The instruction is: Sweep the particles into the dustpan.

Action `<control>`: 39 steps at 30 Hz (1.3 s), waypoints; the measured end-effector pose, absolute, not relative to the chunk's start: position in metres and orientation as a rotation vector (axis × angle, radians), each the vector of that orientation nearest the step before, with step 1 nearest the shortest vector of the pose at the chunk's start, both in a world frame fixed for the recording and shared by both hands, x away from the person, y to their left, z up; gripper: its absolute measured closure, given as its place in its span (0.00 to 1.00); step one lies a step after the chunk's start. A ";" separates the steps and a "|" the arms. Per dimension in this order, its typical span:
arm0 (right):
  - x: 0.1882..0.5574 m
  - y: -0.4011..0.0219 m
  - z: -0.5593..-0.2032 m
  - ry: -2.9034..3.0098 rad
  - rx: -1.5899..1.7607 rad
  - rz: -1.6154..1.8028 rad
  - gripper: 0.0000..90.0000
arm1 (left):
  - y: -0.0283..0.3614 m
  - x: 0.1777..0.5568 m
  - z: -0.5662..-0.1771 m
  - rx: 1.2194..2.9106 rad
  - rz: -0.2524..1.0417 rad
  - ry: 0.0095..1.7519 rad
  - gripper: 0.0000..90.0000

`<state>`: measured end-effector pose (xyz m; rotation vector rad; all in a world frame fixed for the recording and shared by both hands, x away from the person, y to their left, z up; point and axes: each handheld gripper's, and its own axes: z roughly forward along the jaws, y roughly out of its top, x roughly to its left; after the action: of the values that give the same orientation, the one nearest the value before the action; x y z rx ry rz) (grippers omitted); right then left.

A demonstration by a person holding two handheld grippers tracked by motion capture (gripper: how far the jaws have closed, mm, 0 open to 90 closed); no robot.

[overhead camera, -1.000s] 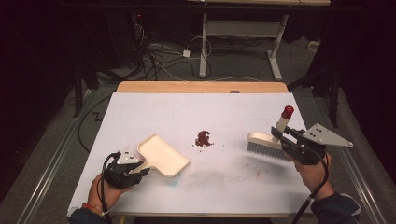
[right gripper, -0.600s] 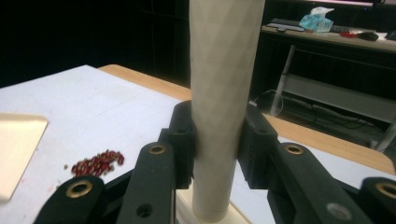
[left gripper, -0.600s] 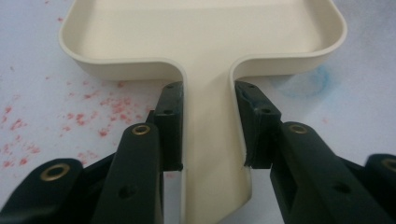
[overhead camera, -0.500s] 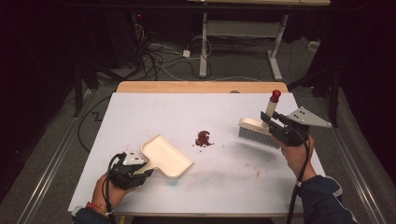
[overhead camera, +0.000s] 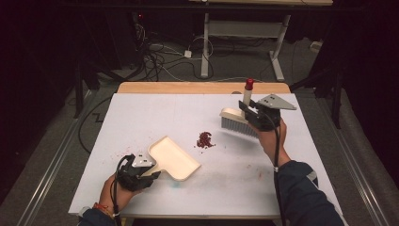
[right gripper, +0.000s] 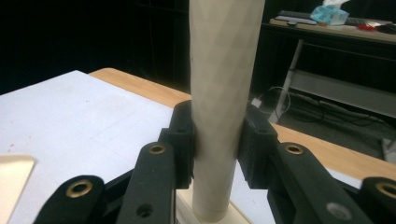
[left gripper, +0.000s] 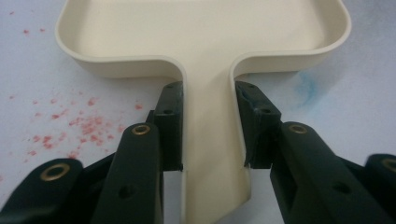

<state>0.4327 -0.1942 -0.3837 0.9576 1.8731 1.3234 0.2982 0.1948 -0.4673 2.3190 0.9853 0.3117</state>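
Over that second the right gripper had carried the brush from the near right of the table toward its far edge and a little inward, so the bristles stood beyond and to the right of the small pile of red crumbs, apart from it. Its handle, cream with a red tip, stood nearly upright, and the jaws were clamped on that handle from both sides. Meanwhile the left gripper had barely shifted; its jaws gripped the flat handle of the cream dustpan, which had crept slightly nearer the crumbs and lay on the white tabletop with its open mouth toward them, not touching. Faint red specks dotted the surface beside the pan. No brand, label or writing could be read on anything.
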 end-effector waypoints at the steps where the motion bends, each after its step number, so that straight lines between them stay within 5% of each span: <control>1: 0.435 -0.189 -0.384 1.873 0.959 1.328 0.78 | 0.194 0.299 -0.468 2.322 0.311 0.981 0.71; 17: 0.451 -0.134 -0.411 1.889 0.962 1.339 0.78 | 0.184 0.302 -0.470 2.329 0.308 0.960 0.71; 39: 0.412 -0.115 -0.419 1.970 0.870 1.423 0.77 | 0.165 0.307 -0.473 2.324 0.324 0.988 0.71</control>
<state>0.4119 -0.1147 -0.4188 0.8696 1.9705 1.4227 0.3072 0.1651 -0.4731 2.3242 0.9876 0.3237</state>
